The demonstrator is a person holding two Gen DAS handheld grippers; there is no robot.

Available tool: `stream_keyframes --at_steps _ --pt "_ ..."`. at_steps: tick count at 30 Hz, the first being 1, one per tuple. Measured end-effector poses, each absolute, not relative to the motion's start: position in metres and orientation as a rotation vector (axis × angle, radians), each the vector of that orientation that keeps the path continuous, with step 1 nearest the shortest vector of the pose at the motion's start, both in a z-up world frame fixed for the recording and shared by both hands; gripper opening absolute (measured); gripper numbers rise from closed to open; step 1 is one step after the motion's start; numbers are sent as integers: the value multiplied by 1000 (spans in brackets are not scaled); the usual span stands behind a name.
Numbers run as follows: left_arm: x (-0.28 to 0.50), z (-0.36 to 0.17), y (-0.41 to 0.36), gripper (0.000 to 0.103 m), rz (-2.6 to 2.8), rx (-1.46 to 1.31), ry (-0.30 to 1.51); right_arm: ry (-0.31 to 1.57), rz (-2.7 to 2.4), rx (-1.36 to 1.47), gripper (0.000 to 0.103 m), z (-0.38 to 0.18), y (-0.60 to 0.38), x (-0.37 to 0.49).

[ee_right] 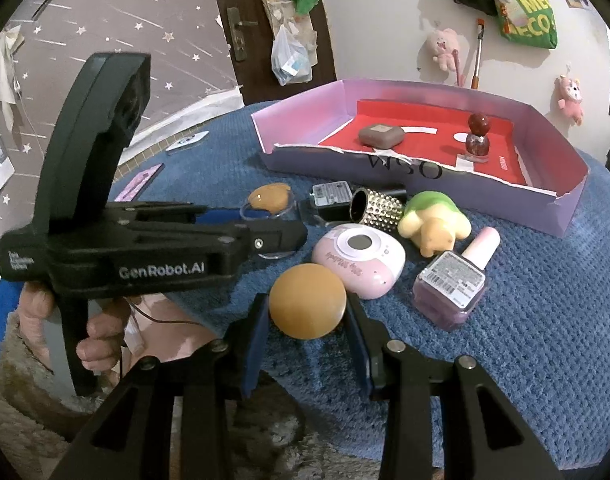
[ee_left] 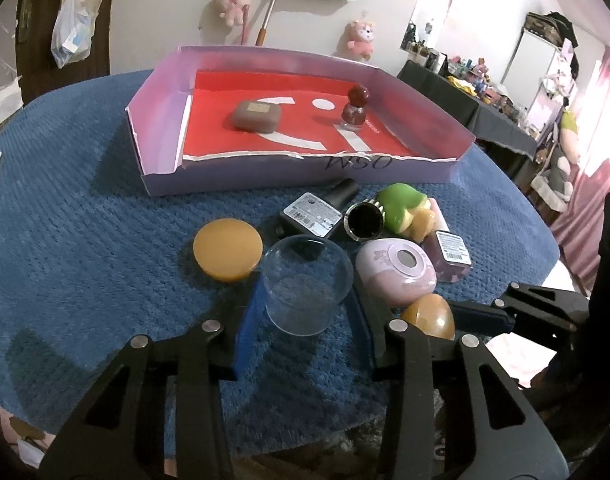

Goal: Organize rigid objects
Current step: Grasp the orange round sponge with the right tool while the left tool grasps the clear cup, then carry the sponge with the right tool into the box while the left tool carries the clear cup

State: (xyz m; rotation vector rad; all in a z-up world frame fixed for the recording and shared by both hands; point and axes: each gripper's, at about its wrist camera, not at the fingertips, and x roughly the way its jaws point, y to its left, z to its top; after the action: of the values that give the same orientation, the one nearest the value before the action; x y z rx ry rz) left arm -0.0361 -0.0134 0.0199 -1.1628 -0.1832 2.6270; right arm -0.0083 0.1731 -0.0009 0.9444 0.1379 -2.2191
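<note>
Rigid objects lie clustered on the blue mat covering the tabletop, just in front of the lilac box, and each gripper already has one. The left gripper has its blue fingers on either side of a clear glass jar, which stands upright with its mouth up; the pads look pressed to its wall, so it seems pinched. The right gripper pinches an amber ball between its fingers.

Both objects sit straight ahead of their fingers, and the box lies beyond them, further along the same line. Between them and the box wall lie an amber disc, a dark bottle, a studded ring, a green toy, a pink case and a lilac polish bottle, closely packed. So a level push forward would likely plough into them; lifting first and going over the wall looks safer.

Inside the box, a brown case and a red bottle stand well apart, leaving bare red floor at the near side. The grippers are close together, so carrying one at a time may avoid a knock.
</note>
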Motion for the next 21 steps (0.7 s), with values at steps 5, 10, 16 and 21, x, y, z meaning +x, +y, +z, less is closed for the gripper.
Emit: stream_keyframes --at_steps 5,10,16,21 --pt "-33 29 -15 38 2645 -1135 -189 88 -2201 924 40 8 176 -7" --pt "-32 36 -17 38 2661 -1113 -183 50 -2199 895 40 18 182 -8" --pt "-37 48 -15 38 2671 -1071 -160 5 -2209 862 40 32 192 -18" --pt "-45 55 -9 38 2664 -1046 -133 -4 -2230 840 40 43 199 -31"
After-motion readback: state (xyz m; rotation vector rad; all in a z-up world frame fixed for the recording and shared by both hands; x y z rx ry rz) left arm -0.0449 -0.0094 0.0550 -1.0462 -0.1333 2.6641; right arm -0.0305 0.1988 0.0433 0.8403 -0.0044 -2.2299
